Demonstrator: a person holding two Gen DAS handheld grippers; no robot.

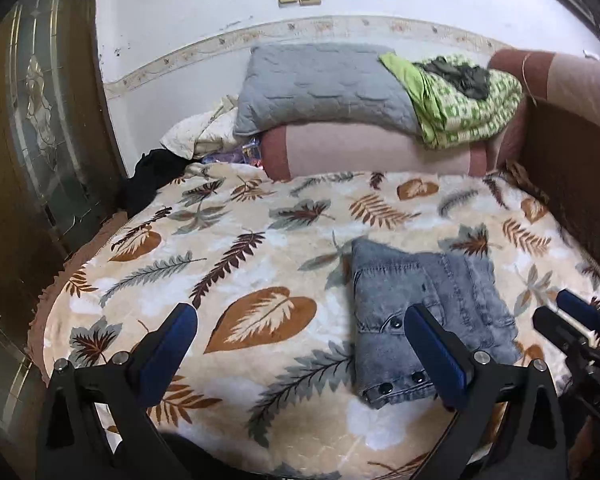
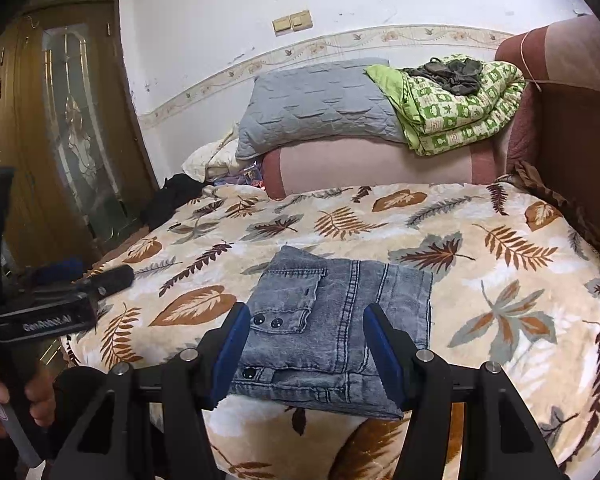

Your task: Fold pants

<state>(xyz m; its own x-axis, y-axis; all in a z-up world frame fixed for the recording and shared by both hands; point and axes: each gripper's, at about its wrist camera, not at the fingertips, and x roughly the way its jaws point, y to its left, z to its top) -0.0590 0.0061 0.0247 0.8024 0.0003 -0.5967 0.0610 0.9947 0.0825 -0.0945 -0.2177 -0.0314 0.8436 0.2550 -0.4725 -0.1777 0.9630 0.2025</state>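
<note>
The grey-blue denim pants (image 1: 428, 312) lie folded into a compact rectangle on the leaf-print blanket (image 1: 260, 240), pocket flap and snap buttons on top. My left gripper (image 1: 300, 316) hovers open and wide to the left of the pants, its right finger (image 1: 432, 340) over their near-left part, nothing between the pads. In the right wrist view the pants (image 2: 340, 312) sit just beyond my right gripper (image 2: 306, 314), which stands open with its blue pads apart over the near edge, not pressing on the cloth. A hand (image 2: 4, 400) holds the left gripper (image 2: 102, 269) at the far left.
At the head of the bed a pink bolster (image 1: 380, 152) carries a grey pillow (image 1: 320, 84) and a green patterned quilt (image 1: 468, 104). A wooden door with glass (image 1: 48, 120) stands at the left and a brown headboard panel (image 1: 572, 184) at the right. Dark clothing (image 1: 152, 172) lies by the wall.
</note>
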